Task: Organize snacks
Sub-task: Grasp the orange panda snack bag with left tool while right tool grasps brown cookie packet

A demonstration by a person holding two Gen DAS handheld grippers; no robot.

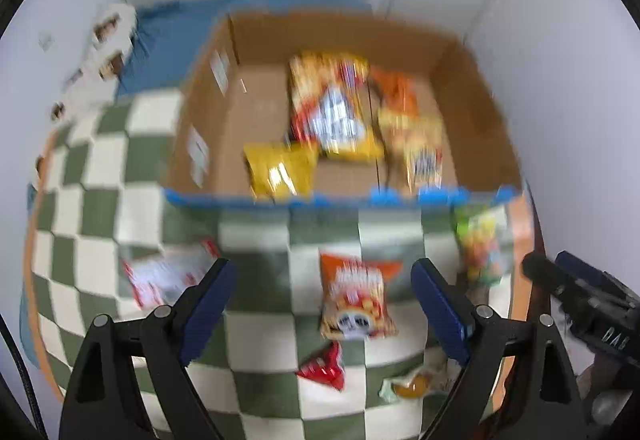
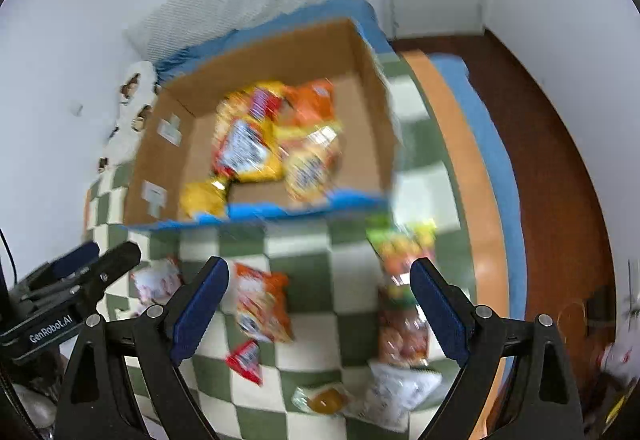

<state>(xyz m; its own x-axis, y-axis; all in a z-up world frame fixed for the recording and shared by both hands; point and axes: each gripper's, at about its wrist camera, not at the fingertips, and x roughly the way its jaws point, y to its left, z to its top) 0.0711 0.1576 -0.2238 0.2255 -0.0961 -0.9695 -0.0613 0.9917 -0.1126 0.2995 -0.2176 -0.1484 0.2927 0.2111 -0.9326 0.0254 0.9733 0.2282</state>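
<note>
Fingers of left gripper (image 1: 323,276) and right gripper (image 2: 319,276) spread wide, holding nothing, above scattered snacks.

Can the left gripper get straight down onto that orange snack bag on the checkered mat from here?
Probably yes. The left gripper is open and empty, the orange snack bag lies flat between its fingers with nothing on top, and only the small red packet sits close.

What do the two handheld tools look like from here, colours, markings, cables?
Both match: the left tool and right tool have black angular frames with silver pivot bolts and ribbed dark-blue pads. White "GenRobot.AI" lettering marks the left tool's body. A black cable runs beside the left one.
</note>
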